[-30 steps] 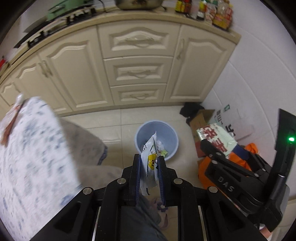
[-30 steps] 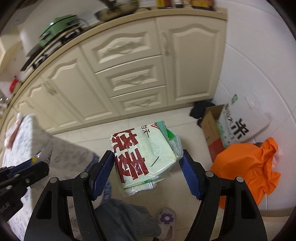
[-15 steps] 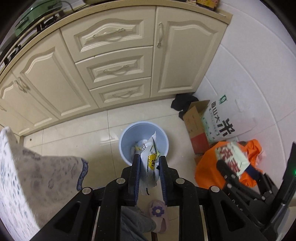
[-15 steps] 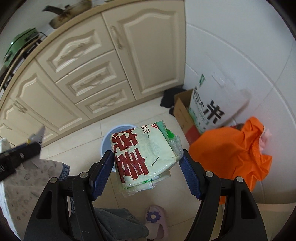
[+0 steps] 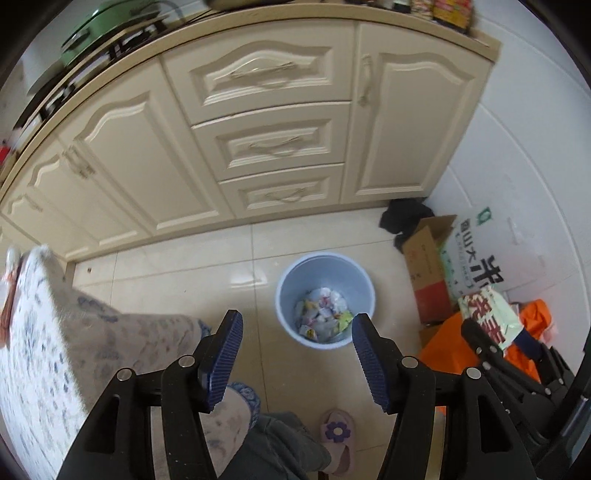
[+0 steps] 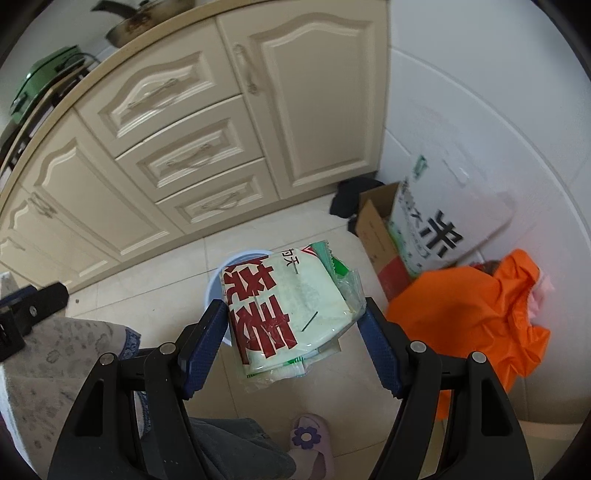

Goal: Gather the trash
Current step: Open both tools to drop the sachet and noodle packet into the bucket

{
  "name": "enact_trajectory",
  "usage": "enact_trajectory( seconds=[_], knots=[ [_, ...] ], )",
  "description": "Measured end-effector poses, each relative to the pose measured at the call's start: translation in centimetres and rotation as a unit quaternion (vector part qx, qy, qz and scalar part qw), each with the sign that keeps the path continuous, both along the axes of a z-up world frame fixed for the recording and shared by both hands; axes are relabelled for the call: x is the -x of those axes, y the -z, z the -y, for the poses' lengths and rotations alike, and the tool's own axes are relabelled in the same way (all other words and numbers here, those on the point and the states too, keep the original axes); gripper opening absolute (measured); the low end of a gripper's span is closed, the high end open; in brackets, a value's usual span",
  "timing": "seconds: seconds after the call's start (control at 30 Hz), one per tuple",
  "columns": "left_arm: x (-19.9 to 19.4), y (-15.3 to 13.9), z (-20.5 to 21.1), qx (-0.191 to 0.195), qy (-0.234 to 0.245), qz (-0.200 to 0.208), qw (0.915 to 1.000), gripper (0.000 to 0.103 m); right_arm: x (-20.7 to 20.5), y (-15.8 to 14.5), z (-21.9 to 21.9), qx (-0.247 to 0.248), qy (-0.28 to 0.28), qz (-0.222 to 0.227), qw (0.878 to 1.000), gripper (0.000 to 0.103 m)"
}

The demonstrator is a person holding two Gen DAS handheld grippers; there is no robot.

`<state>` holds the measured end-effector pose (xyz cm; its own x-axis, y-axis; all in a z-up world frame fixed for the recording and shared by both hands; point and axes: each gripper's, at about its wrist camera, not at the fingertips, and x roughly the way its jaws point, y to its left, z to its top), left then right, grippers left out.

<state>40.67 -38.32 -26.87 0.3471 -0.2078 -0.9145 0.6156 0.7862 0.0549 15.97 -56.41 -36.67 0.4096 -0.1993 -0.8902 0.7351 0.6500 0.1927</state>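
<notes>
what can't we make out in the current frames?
- Blue bin, right wrist view: mostly hidden behind the held green-and-red packet; contents unseen.
- Trash in bin, left wrist view: pieces too small to identify.
- Counter bottles, left wrist view: cut off by top edge, blurred.

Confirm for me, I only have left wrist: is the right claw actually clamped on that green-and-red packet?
Observer: Yes. Right wrist shows the packet spanning the right claw, touching both pads.
Operator: Anything else in that grip?
Observer: Crumpled clear plastic sits between the packet's right edge and the right pad.
Operator: Where's the bin from there?
Observer: Only the blue bin's rim shows, behind the packet's upper left; the packet hides the rest.
</notes>
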Motion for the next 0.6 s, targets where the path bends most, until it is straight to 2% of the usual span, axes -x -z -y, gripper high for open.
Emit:
enact_trajectory(
  seconds=[0.17,0.37,0.47,0.57,0.6],
  knots=[
    [-0.8,-0.9,-2.1,0.001,-0.031,0.001,0.9995,0.057,-2.9,-1.1,-1.4,0.01,-0.036,0.013,0.999,0.073],
    [-0.9,-2.5,-4.8,0.011,-0.057,0.013,0.9982,0.058,-5.8,-3.7,-3.0,0.016,-0.068,0.049,0.996,0.073],
    [-0.9,-3.6,-6.8,0.027,-0.071,0.017,0.9969,0.06,-7.0,-5.2,-3.8,0.025,-0.077,0.062,0.995,0.073],
    [-0.7,-4.4,-8.4,0.036,-0.081,0.023,0.9958,0.062,-7.7,-6.4,-4.4,0.035,-0.073,0.061,0.995,0.079],
    [-0.7,-4.6,-8.8,0.037,-0.084,0.024,0.9955,0.062,-7.8,-6.5,-4.5,0.037,-0.072,0.061,0.995,0.088]
  ],
)
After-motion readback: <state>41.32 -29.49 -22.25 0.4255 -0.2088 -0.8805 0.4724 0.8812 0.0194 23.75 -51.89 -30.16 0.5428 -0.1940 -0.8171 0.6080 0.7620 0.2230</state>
